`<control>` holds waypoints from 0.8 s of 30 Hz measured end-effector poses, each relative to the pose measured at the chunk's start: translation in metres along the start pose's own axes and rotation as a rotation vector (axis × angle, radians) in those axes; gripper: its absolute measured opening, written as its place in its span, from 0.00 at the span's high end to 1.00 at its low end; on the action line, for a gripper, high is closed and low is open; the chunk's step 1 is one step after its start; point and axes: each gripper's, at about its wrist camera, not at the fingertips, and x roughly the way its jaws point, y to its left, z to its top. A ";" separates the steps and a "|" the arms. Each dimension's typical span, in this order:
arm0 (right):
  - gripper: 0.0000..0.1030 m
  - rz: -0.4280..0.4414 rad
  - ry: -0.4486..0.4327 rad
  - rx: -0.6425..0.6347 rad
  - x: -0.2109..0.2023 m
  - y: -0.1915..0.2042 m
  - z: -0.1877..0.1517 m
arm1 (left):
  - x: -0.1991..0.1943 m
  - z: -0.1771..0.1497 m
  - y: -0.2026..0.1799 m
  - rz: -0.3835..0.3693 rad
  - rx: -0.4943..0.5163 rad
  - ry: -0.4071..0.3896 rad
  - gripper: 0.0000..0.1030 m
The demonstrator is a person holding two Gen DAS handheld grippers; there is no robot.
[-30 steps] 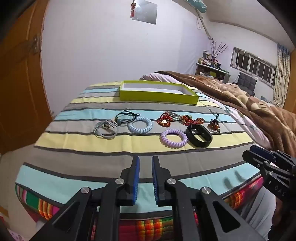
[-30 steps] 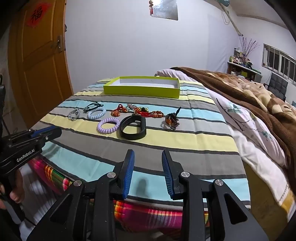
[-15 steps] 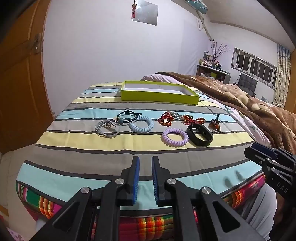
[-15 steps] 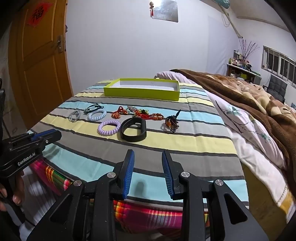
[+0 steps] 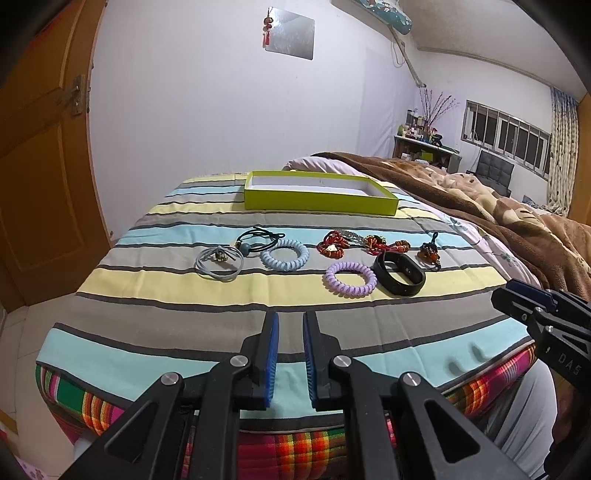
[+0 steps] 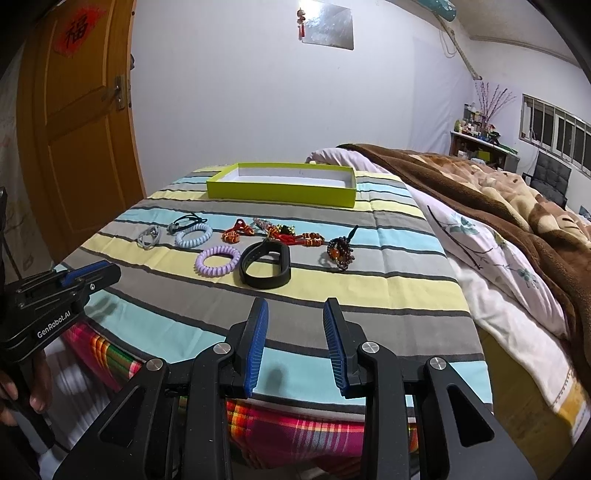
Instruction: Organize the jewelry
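Striped bed point(image 5: 177, 291) carries green tray point(image 5: 320, 201), bracelets point(image 5: 350, 277).

Orange wooden door point(image 6: 79, 122), brown blanket point(image 5: 498, 214), wall mirror point(image 6: 328, 27), cluttered shelf point(image 5: 424, 138), windows point(image 5: 506, 134)

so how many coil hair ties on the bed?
2. The light blue coil tie lies left of centre beside the dark cord tie. The purple coil tie lies nearer the camera, against the black band. None look hidden.
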 end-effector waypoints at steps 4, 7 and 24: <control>0.69 0.001 -0.005 0.000 -0.001 0.000 0.001 | -0.001 0.000 0.000 0.004 0.004 -0.003 0.88; 0.69 0.001 -0.006 0.000 -0.001 0.000 0.001 | -0.002 0.000 0.000 0.005 0.006 -0.003 0.88; 0.68 0.004 -0.005 -0.001 -0.002 0.002 0.002 | -0.004 0.000 0.000 0.009 0.009 -0.009 0.88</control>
